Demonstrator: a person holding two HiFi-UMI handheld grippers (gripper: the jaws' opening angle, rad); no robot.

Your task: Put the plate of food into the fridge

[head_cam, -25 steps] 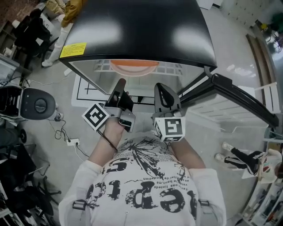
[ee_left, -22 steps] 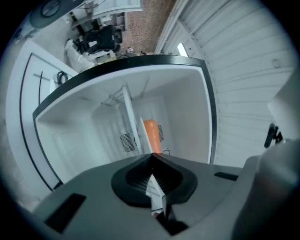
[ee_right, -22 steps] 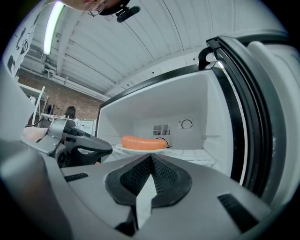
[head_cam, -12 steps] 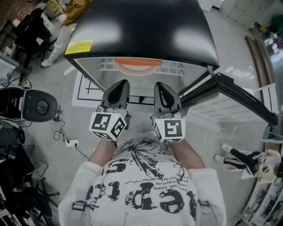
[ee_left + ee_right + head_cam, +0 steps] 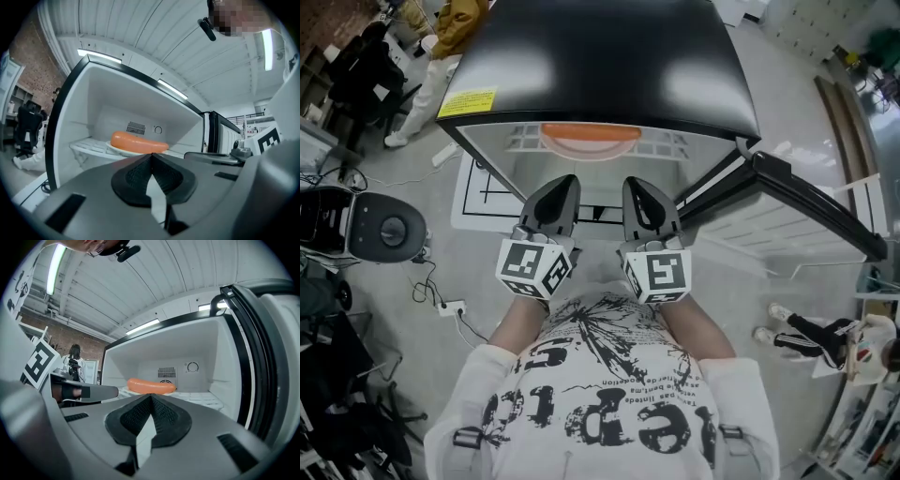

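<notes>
The fridge (image 5: 600, 56) stands open in front of me. A white plate (image 5: 123, 151) with a long orange sausage (image 5: 139, 141) rests on the wire shelf (image 5: 520, 139) inside, toward its left; from above the food (image 5: 589, 139) shows just under the black top. My left gripper (image 5: 565, 182) and right gripper (image 5: 635, 184) are held level side by side just outside the opening, both pointing at the shelf. Each is shut with nothing between its jaws: in the left gripper view the left gripper (image 5: 151, 155) has its pads meeting, as does the right gripper (image 5: 151, 396), with the sausage (image 5: 151, 386) beyond.
The fridge door (image 5: 811, 206) swings open to the right, with its white door racks (image 5: 769, 246) below it. On the floor at left are a round grey appliance (image 5: 389, 225), cables and a power strip (image 5: 450, 306). A person (image 5: 75, 363) stands by the brick wall.
My left gripper has rolled from a tilted pose to upright, so it now matches the right one. Both hands stay in place before the opening; the plate has not moved.
</notes>
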